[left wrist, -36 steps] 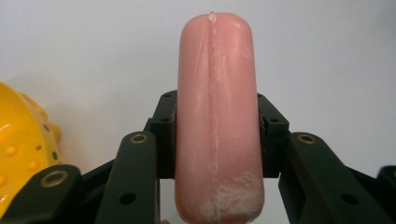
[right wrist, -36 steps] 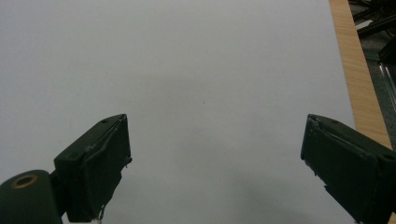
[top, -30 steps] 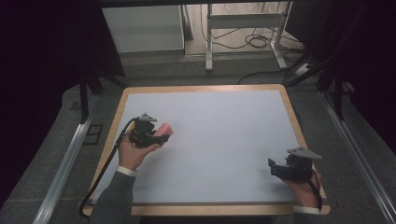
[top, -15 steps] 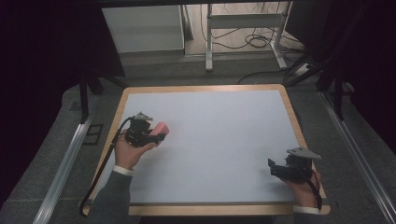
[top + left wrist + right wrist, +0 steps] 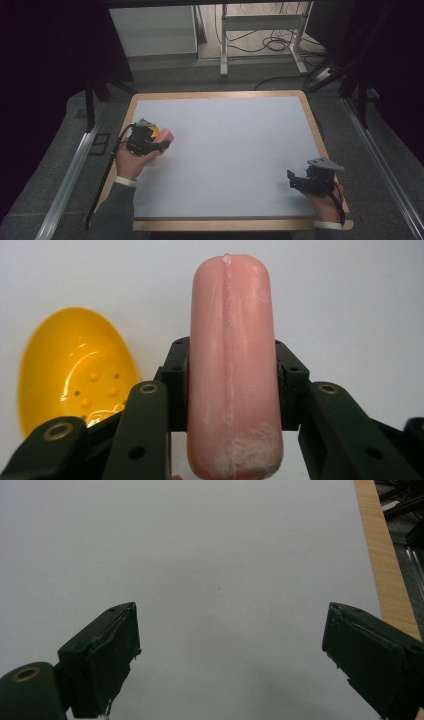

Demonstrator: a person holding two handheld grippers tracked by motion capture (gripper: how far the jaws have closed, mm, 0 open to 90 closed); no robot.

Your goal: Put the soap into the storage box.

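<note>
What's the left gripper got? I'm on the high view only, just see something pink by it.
Observer: A pink soap bar, clamped edge-on between the jaws of the left gripper.
Operator: Anything else near it?
Observer: A yellow soap dish beside the bar, with small holes in its bottom.
Operator: Right gripper?
Observer: The right gripper has its jaws wide apart, nothing between them, over the bare white table.
</note>
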